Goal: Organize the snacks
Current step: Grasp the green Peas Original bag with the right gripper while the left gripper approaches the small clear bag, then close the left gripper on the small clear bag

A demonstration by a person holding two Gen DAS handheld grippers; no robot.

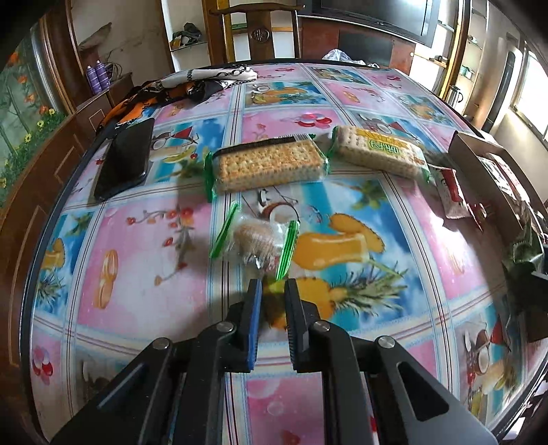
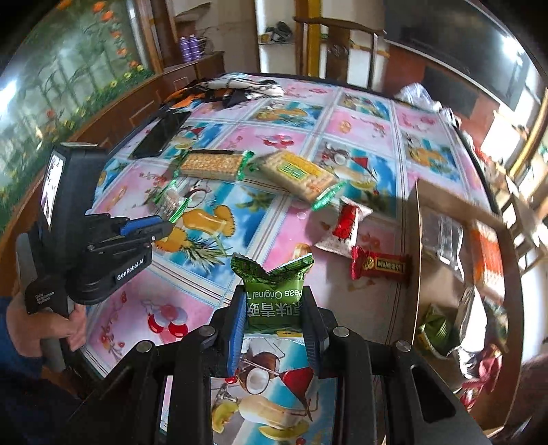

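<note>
My right gripper (image 2: 274,301) is shut on a green pea snack packet (image 2: 274,294) and holds it above the table, left of the cardboard box (image 2: 419,260). My left gripper (image 1: 273,287) is open a little and empty, just short of a small clear cookie packet with green ends (image 1: 255,241); it also shows in the right wrist view (image 2: 161,229). Two cracker packs (image 1: 269,166) (image 1: 380,152) lie side by side farther back. A red-and-white snack bag (image 2: 346,226) and a red candy bar (image 2: 380,267) lie by the box.
The box holds several snack packets (image 2: 435,332). A black phone (image 1: 125,159) lies at the table's left. A patterned cloth (image 1: 191,84) sits at the far edge. A chair (image 1: 258,30) stands behind the table. The tablecloth (image 1: 137,239) is fruit-patterned.
</note>
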